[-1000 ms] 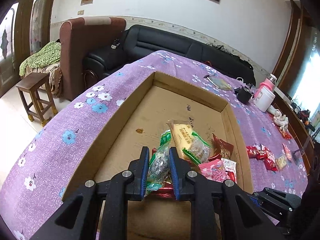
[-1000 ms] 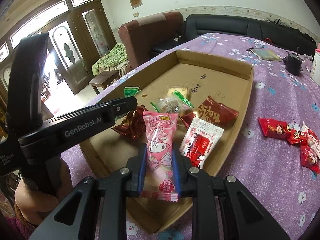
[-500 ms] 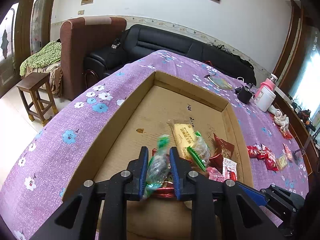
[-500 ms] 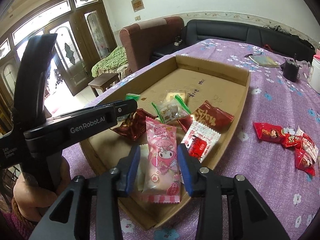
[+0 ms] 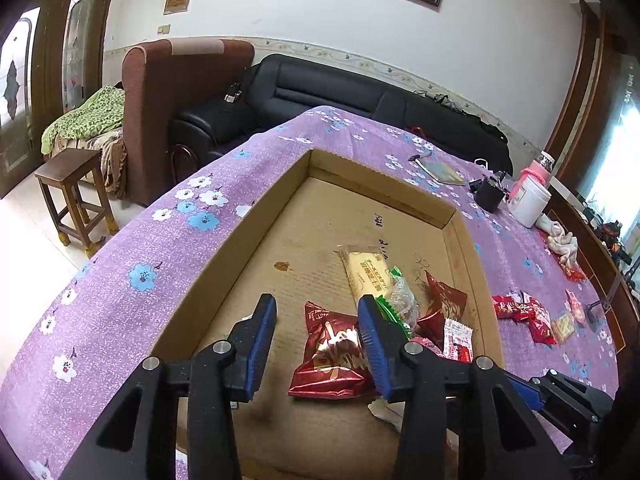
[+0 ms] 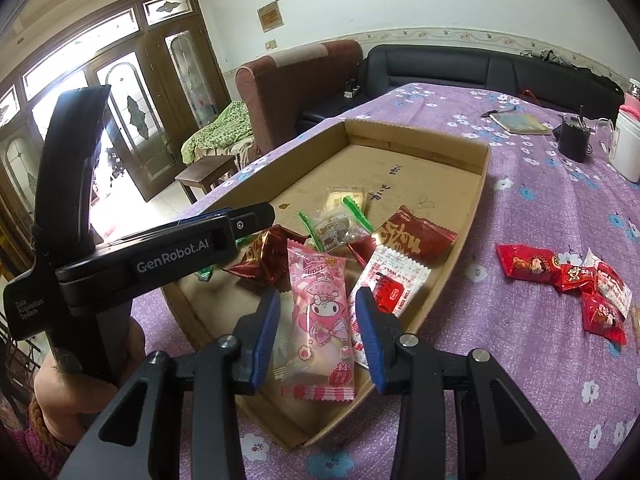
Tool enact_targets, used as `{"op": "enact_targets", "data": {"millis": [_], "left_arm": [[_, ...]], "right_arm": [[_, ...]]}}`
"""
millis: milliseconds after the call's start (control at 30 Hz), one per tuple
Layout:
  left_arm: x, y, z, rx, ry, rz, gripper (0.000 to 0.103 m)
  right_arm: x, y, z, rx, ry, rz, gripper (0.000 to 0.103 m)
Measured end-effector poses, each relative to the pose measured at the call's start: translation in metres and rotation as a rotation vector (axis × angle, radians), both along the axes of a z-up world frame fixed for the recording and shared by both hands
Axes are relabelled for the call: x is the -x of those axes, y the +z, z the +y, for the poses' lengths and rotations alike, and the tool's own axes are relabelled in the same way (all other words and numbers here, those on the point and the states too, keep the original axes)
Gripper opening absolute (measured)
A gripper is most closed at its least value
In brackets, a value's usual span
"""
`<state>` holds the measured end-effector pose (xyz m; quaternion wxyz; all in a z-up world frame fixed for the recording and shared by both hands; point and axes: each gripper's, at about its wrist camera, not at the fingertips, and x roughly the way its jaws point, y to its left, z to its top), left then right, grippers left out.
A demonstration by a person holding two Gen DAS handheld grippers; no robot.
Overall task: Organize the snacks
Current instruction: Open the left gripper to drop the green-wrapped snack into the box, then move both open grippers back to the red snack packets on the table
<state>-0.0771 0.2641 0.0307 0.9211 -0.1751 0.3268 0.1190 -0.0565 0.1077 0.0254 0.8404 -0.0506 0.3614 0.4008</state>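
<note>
While both grippers' jaws, just opened, stand empty, loose red foil snack packets (image 6: 560,276) lie beyond the shallow cardboard tray's (image 6: 478,204) right edge, nearer the right gripper (image 6: 316,332) than the left gripper (image 5: 316,344).

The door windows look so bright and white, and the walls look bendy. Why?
Right wrist view: daylight behind the door washes its glass out to white. Both views: the fisheye lens curves straight lines, like the wall border in the left wrist view, and darkens the corners.
</note>
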Motion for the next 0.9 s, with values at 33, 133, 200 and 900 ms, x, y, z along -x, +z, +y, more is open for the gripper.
{"op": "enact_targets", "data": {"millis": [33, 133, 200, 900], "left_arm": [[0.000, 0.000, 0.000, 0.001, 0.001, -0.001, 0.045], [0.000, 0.000, 0.001, 0.003, 0.003, -0.002, 0.045], [0.000, 0.000, 0.001, 0.002, 0.003, -0.003, 0.045], [0.003, 0.006, -0.004, -0.040, 0.023, 0.010, 0.045]], "right_arm": [[0.000, 0.000, 0.000, -0.002, -0.002, 0.000, 0.039], [0.000, 0.002, -0.002, -0.007, -0.009, 0.001, 0.039], [0.000, 0.005, -0.006, -0.018, -0.015, 0.006, 0.039], [-0.034, 0.038, -0.102, -0.141, -0.194, 0.072, 0.042]]}}
